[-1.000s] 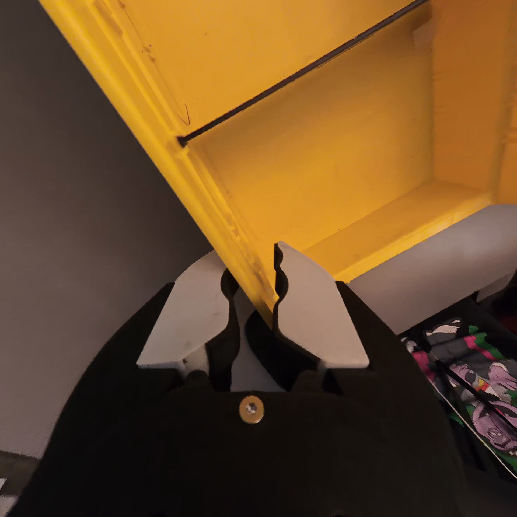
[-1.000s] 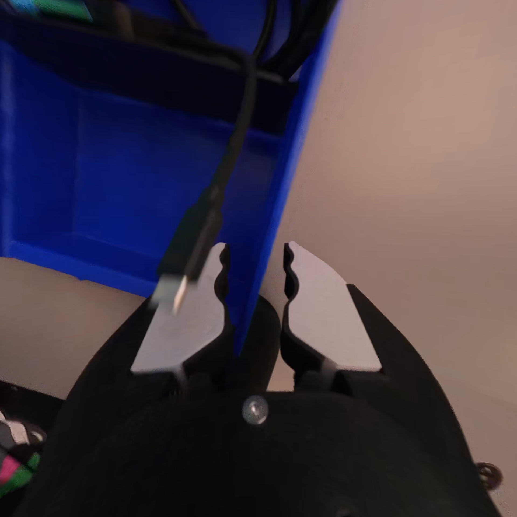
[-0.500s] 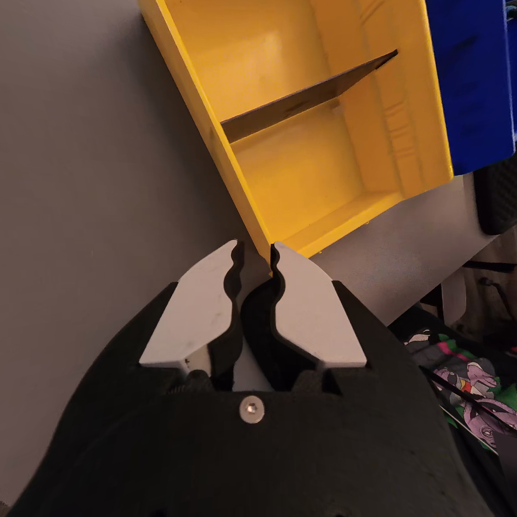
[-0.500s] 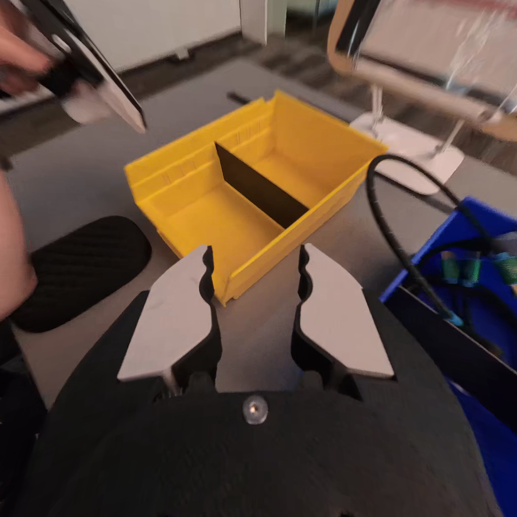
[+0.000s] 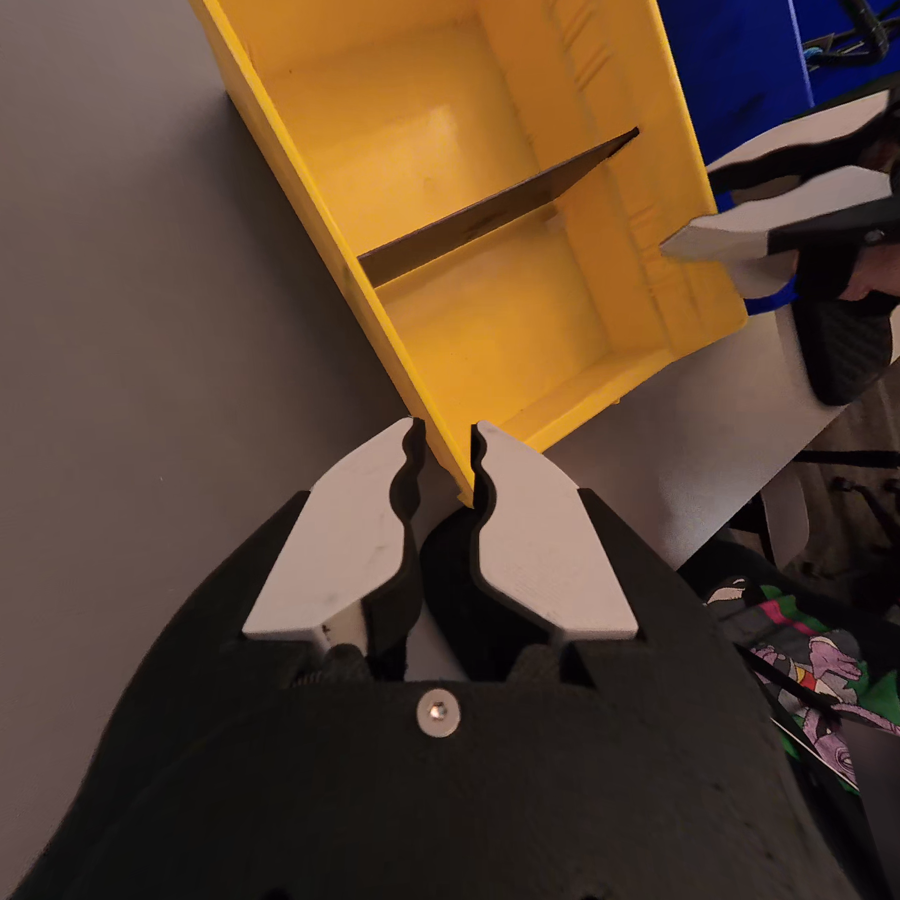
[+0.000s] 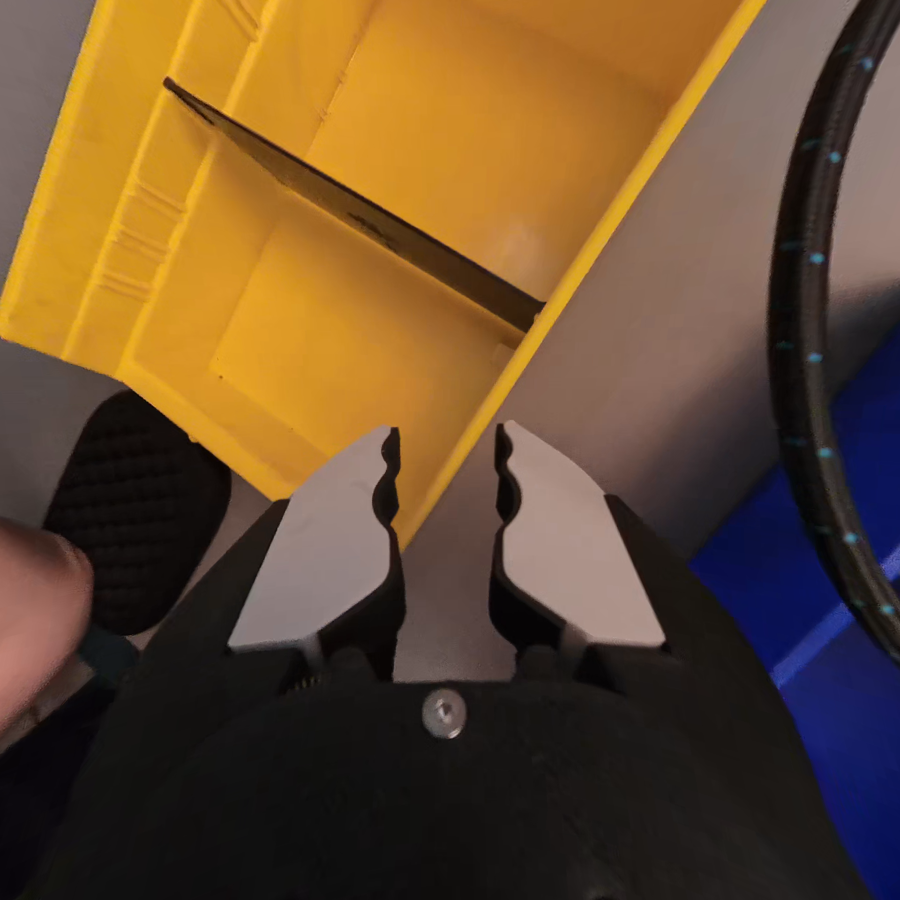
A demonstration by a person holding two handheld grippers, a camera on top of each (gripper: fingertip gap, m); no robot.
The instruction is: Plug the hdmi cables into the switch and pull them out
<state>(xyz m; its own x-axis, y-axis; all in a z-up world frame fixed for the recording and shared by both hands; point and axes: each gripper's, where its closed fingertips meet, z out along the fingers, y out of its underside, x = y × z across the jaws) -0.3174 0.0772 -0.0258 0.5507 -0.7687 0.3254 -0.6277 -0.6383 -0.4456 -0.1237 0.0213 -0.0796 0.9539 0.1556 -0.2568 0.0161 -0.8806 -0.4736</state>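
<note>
**Left wrist view: claws straddled the yellow bin's walls**

Left wrist view showed the grey table (image 5: 121,341) carrying a yellow bin (image 5: 487,341) split into 2 compartments by a dark divider (image 5: 496,214). Beyond it stood a blue bin (image 5: 730,58), well apart from the left gripper. The left gripper (image 5: 448,428) had its jaws slightly apart, straddling the yellow bin's near corner wall; whether they pinched it could not be told. The right gripper (image 5: 730,229) reached in from the far side of the yellow bin.

From the right wrist view, the right gripper (image 6: 445,433) had its jaws apart on either side of the yellow bin (image 6: 341,389) wall, touching nothing visibly. A black braided hdmi cable (image 6: 798,292) with blue flecks arched over the blue bin (image 6: 828,560). A black textured pad (image 6: 136,511) lay just beside the yellow bin. No switch was in view.
</note>
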